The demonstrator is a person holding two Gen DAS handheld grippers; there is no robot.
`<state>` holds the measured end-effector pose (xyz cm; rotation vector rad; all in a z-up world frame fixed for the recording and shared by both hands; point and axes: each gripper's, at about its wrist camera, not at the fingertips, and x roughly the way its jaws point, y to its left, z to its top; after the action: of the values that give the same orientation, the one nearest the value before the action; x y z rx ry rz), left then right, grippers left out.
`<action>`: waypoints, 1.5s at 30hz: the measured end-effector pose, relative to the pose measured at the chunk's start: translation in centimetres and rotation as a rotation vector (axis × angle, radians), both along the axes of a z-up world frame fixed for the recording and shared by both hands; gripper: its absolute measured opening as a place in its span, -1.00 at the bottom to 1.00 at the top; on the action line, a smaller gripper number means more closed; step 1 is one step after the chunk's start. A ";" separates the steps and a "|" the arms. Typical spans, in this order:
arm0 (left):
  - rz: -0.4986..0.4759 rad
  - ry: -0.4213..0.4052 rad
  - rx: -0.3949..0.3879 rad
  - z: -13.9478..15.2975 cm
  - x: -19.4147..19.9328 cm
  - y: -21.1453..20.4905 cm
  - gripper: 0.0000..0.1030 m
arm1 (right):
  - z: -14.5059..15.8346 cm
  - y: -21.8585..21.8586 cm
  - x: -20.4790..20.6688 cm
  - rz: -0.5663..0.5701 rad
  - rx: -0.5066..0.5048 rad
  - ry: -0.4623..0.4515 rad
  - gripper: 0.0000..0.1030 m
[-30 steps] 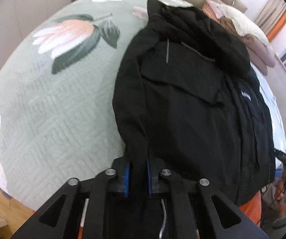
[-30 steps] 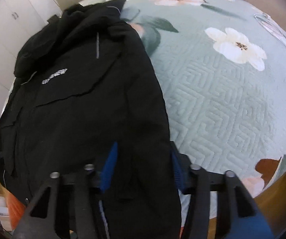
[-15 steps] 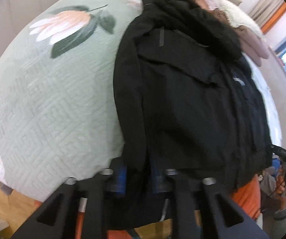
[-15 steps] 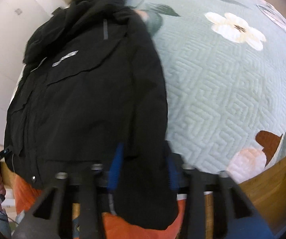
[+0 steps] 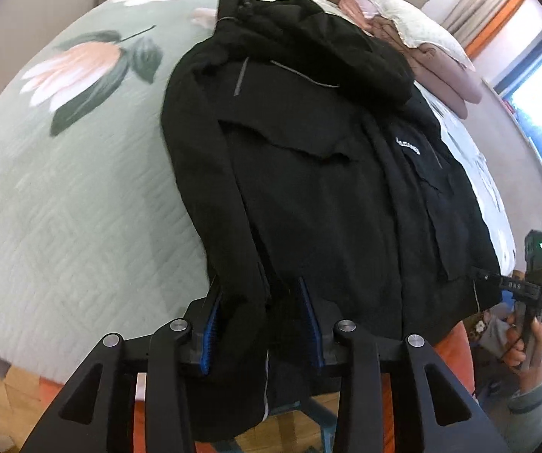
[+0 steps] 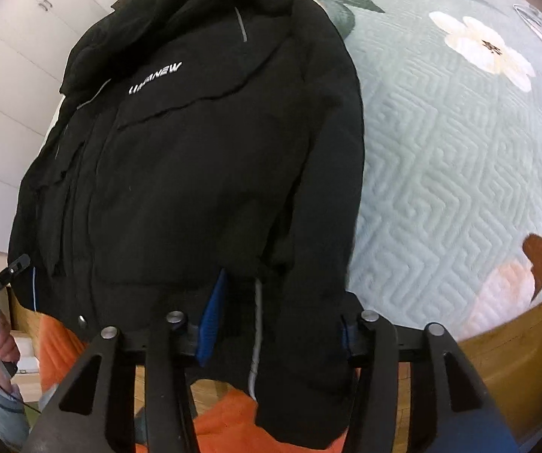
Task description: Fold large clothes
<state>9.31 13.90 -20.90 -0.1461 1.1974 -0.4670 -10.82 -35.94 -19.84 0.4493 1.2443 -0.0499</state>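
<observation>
A large black hooded jacket (image 5: 320,173) lies front-up on the green floral bedspread (image 5: 63,196), hood at the far end, hem and both sleeve cuffs hanging over the near bed edge. It also shows in the right wrist view (image 6: 195,166), with a white chest logo. My left gripper (image 5: 261,324) is open, its blue pads on either side of the jacket's left sleeve (image 5: 233,264). My right gripper (image 6: 276,324) is open, its pads on either side of the right sleeve cuff (image 6: 308,321).
Folded pink blankets and a pillow (image 5: 422,49) lie at the head of the bed. The wooden bed edge (image 6: 516,358) runs under the jacket's hem. White wardrobe doors (image 6: 10,56) stand at the left. The other gripper and hand (image 5: 527,302) show at the right.
Both grippers have pulled back toward the near bed edge. The left gripper, shut on the sleeve a second ago, has opened. The jacket's hem and cuffs now hang over the edge.
</observation>
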 end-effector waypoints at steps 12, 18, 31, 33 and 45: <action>0.084 -0.105 -0.172 4.6 1.4 0.9 -0.76 | 6.2 0.1 0.5 0.023 -0.019 -0.173 -0.64; 0.110 -0.231 -0.293 11.3 4.6 1.8 -0.75 | 13.0 -1.3 2.4 0.034 0.015 -0.342 -0.64; 0.121 -0.345 -0.419 16.7 22.6 0.0 -0.67 | 21.1 -7.9 18.2 -0.094 -0.002 -0.489 -0.64; 0.125 -0.347 -0.407 15.3 27.2 -1.7 -0.65 | 20.0 -8.7 22.9 -0.125 0.027 -0.482 -0.64; 0.248 -0.103 -0.292 -1.0 41.2 -6.2 -0.61 | 2.8 -11.2 40.0 -0.247 0.157 -0.303 -0.48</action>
<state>50.50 7.70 -21.93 -0.5101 0.9898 -0.4235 29.16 -47.12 -17.01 0.7182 0.8936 -0.0908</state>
